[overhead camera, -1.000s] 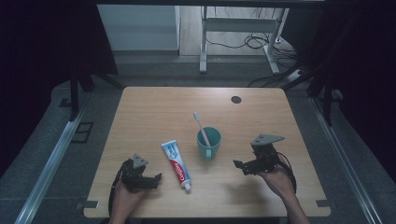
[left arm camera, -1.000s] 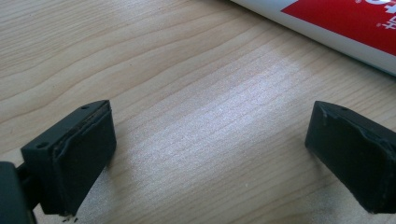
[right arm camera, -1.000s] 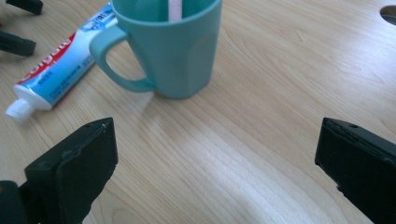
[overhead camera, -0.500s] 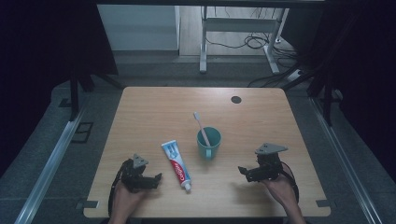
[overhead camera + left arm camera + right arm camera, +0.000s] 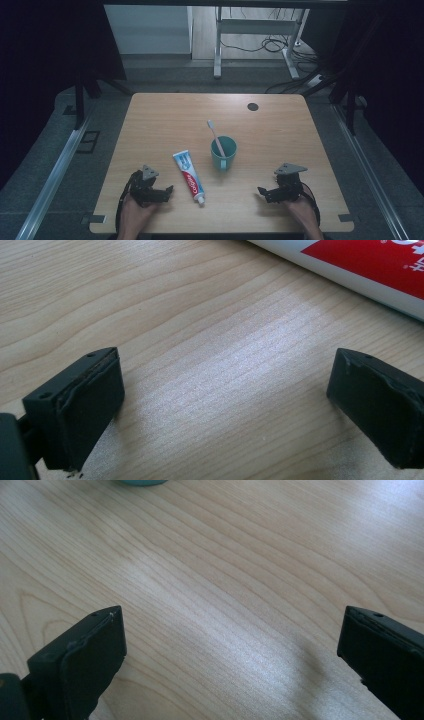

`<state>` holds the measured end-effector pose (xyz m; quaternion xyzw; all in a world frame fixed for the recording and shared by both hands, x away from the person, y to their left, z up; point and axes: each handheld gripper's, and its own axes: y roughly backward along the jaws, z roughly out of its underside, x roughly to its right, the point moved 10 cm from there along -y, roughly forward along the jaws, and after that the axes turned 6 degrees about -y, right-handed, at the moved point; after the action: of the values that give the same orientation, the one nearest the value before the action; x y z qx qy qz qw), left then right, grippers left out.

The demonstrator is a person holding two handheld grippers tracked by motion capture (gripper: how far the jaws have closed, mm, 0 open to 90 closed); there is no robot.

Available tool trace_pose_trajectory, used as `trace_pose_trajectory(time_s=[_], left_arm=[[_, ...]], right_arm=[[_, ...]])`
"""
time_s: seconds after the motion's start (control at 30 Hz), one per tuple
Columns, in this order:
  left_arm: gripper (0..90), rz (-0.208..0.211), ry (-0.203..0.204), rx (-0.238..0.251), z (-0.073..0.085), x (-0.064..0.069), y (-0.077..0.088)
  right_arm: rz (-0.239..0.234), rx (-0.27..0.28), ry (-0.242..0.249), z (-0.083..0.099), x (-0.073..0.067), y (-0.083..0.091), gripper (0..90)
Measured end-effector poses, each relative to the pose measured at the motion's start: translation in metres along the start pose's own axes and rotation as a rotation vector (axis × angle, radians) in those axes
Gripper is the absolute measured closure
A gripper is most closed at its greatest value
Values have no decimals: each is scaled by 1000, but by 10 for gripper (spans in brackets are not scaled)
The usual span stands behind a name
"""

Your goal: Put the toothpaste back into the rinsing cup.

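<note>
Both grippers rest low at the near edge of the table (image 5: 165,112), jaws spread and empty. The left gripper (image 5: 167,190) lies just beside the toothpaste tube (image 5: 189,176); the right gripper (image 5: 261,191) sits well apart from the cup (image 5: 223,152). A sound grasp would likely square the left jaws across the tube's body, away from the cap. Tube: white, red and blue, flat on the table, cap toward the person. The teal cup holds a toothbrush (image 5: 215,134).
</note>
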<state>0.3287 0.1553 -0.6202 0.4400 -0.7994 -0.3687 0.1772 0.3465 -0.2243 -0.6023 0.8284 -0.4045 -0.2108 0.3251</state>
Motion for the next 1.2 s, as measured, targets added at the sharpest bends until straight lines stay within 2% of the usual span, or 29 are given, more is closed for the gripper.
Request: trace_pose_trajectory(time_s=[0.27,0.33,0.7,0.93,1.2], left_arm=[[19,0,0,0,0,0,0],[19,0,0,0,0,0,0],[22,3,-4,-15,-1,0,0],[98,-15,-20,-10,-3,-2,5],[227,-6,-23,38,-12,0,15]], right_arm=[[19,-21,8,12,6,-5,0],[14,-5,-3,12,8,-5,0],[17,-5,-2,12,8,-5,0],[18,-4,-2,12,8,-5,0],[19,-4,-2,13,8,-4,0]])
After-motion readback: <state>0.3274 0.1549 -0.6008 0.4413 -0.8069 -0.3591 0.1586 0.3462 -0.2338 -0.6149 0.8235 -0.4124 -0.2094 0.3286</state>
